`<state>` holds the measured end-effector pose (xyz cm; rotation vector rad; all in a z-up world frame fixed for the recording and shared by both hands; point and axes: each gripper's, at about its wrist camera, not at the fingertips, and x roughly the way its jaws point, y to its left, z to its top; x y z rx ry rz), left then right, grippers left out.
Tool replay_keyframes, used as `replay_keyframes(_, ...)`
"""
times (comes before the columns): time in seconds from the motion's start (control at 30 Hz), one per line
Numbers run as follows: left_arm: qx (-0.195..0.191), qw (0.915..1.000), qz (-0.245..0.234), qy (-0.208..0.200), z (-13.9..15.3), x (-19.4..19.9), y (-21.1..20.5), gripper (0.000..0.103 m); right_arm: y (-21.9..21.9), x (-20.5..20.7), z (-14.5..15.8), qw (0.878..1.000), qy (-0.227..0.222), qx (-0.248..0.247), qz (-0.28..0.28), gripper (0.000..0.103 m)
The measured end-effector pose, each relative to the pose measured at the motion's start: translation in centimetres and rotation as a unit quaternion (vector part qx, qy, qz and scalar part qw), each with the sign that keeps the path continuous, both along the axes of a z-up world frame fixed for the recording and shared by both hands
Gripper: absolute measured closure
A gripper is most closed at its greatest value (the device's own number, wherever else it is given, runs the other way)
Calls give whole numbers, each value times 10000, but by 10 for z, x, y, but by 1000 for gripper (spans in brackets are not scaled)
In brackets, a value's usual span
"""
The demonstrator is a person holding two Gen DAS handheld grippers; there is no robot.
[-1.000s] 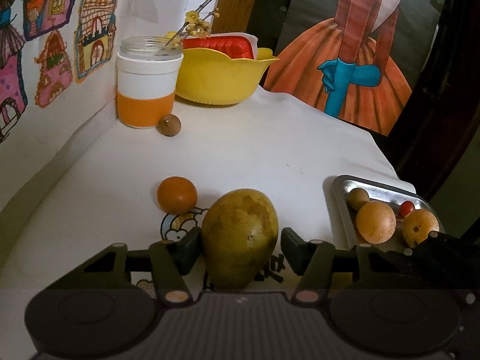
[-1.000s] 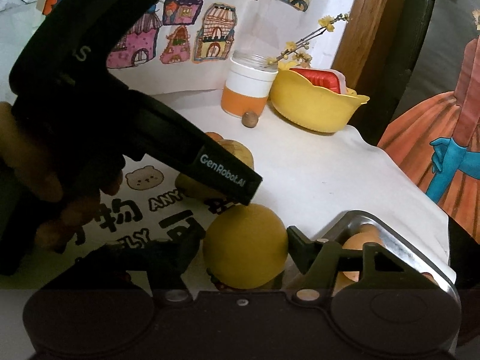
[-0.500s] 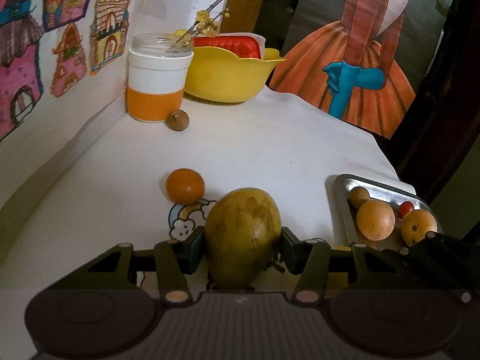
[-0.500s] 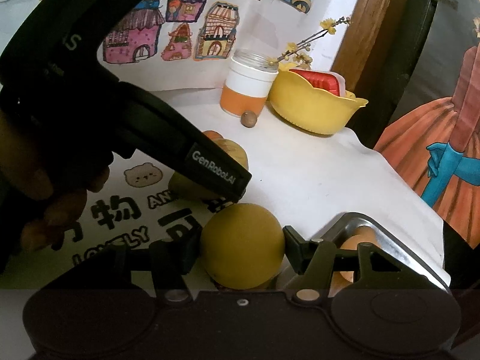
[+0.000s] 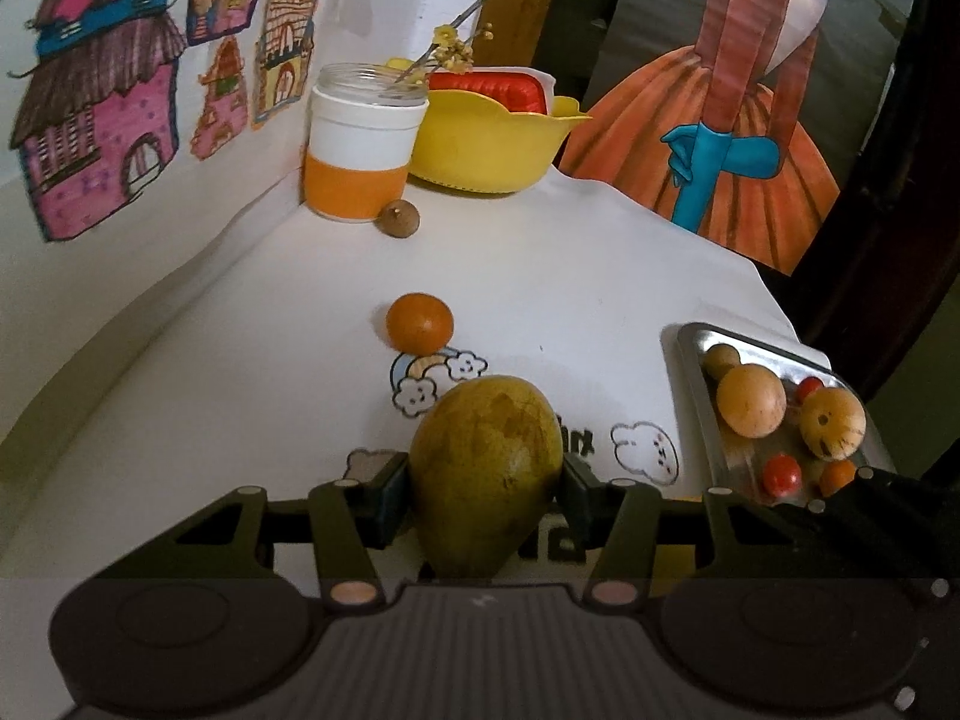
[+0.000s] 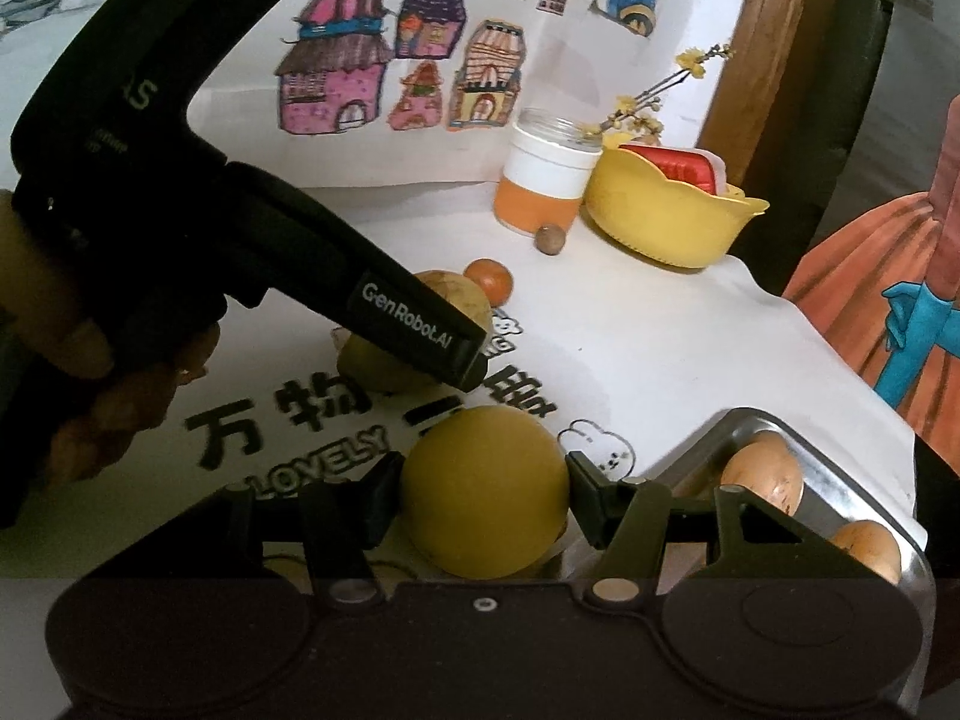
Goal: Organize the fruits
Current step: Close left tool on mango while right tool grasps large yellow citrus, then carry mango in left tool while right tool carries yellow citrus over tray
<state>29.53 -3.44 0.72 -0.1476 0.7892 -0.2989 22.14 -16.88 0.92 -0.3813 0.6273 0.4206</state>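
In the metal tray (image 5: 690,348): round fruits (image 5: 751,400).

The left gripper (image 6: 468,369) body reads "GenRobot.AI". The tablecloth (image 6: 630,348) print reads "LOVELY" below the characters "万物".

Both wrist views look low and close across the table (image 5: 600,276), sharing the tray (image 6: 798,438).

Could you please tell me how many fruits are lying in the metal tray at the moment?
6 visible in the metal tray: a small tan one, a tan ball, a speckled yellow one, and three small red-orange ones. The hand-held gripper may hide more.
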Motion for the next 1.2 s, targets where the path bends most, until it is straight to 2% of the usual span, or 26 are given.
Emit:
replay_keyframes(0.2, 111, 9999, -89, -62, 1, -23, 0, 47, 1, -24, 2, 9999, 25, 62, 157, 44)
replay_keyframes(0.63, 65, 9999, 147, 38, 6, -71, 20, 47, 10, -79, 7, 9989, 63, 176, 422, 44)
replay_keyframes(0.93, -20, 9998, 142, 126, 8, -97, 19, 47, -9, -112, 16, 9993, -9, 353, 129, 44)
replay_keyframes(1.2, -168, 9998, -7, 125, 13, -108, 1, 47, -41, -131, 25, 9965, -83, 688, -466, 44)
